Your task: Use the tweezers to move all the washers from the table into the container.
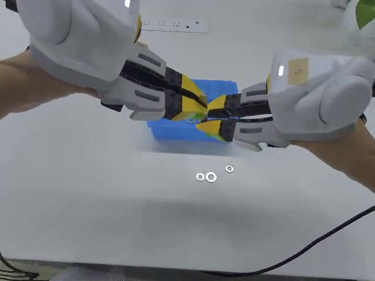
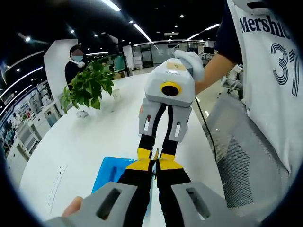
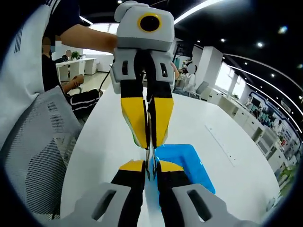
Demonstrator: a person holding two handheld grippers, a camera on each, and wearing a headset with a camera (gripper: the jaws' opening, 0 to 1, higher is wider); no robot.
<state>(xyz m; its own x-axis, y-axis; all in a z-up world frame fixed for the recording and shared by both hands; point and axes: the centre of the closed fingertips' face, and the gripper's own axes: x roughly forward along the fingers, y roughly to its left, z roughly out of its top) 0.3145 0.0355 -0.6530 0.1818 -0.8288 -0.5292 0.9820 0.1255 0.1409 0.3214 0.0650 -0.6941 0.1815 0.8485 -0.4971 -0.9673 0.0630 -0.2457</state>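
Observation:
Three silver washers (image 1: 211, 175) lie on the white table (image 1: 88, 193), just in front of the blue container (image 1: 176, 131). Above the container my two grippers meet tip to tip. The left gripper (image 1: 199, 104) comes in from the upper left, the right gripper (image 1: 205, 116) from the right. Thin metal tweezers (image 3: 150, 161) run between both pairs of yellow-tipped jaws, and both grippers look shut on them. In the left gripper view the tweezers (image 2: 154, 158) show as a narrow sliver between the meeting tips, over the blue container (image 2: 111, 172).
A white power strip (image 1: 176, 25) lies at the table's far edge. A black cable (image 1: 328, 240) crosses the near right corner. A potted plant (image 2: 87, 85) stands further along the table. A mesh chair (image 3: 42, 156) is beside it.

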